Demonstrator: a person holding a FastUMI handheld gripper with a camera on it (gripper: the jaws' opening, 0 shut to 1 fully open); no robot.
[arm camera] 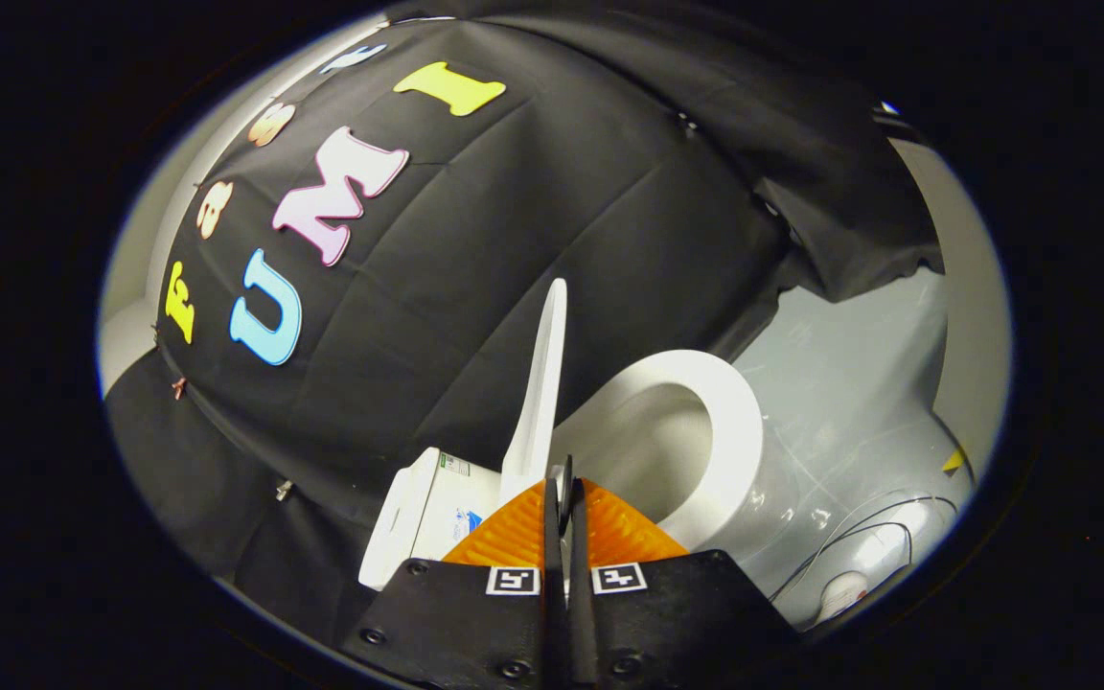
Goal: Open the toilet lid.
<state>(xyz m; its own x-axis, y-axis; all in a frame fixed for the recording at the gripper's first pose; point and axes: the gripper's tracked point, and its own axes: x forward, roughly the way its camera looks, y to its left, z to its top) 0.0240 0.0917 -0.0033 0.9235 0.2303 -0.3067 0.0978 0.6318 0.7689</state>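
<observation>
The white toilet lid point(540, 383) stands raised nearly upright and shows edge-on, its lower end just beyond my fingertips. To its right lies the white seat ring point(739, 422) around the uncovered bowl point(657, 450). My gripper point(563, 479) is shut, its two fingers pressed together with only a thin dark slit between them. The tips sit right at the foot of the lid, near the hinge end of the seat. I see nothing of the lid held between the fingers.
The white rear body of the toilet point(427, 508) sits left of the lid, against the black cloth wall point(514, 220). Right of the bowl is a glossy pale floor point(849, 383) with thin dark cables point(859, 537) and a small white object point(844, 589).
</observation>
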